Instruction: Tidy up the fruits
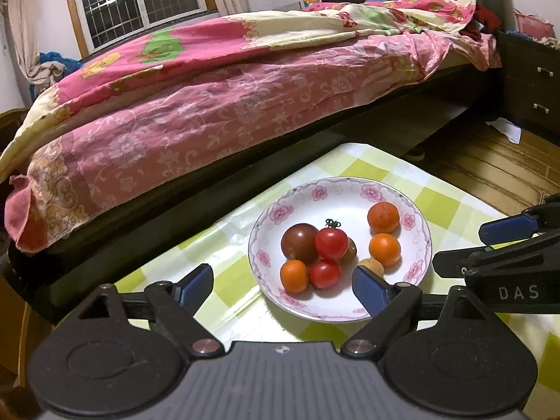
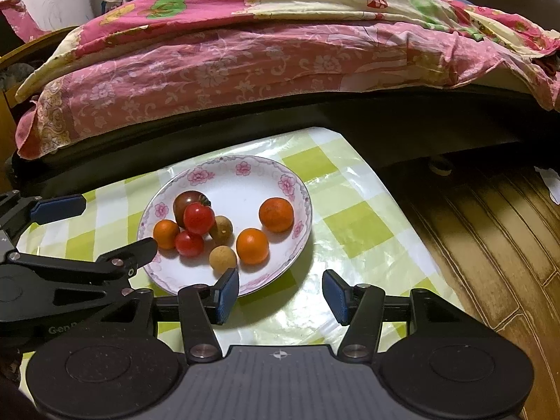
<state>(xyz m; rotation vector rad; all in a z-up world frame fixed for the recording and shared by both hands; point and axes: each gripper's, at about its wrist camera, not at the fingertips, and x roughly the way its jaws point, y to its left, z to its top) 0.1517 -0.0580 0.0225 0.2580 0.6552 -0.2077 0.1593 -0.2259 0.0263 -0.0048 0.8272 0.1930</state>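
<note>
your left gripper [image 1: 283, 285] wide open and empty, right gripper [image 2: 280, 295] likewise, plate [image 2: 224, 280] rim partly hidden behind its pad [image 2: 226, 295], one longan [image 1: 371, 266] half hidden

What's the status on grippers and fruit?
Left gripper and right gripper both open, empty, at the plate's near rim. All fruit on the plate: tomatoes, oranges, longans. Nothing blocking.
</note>
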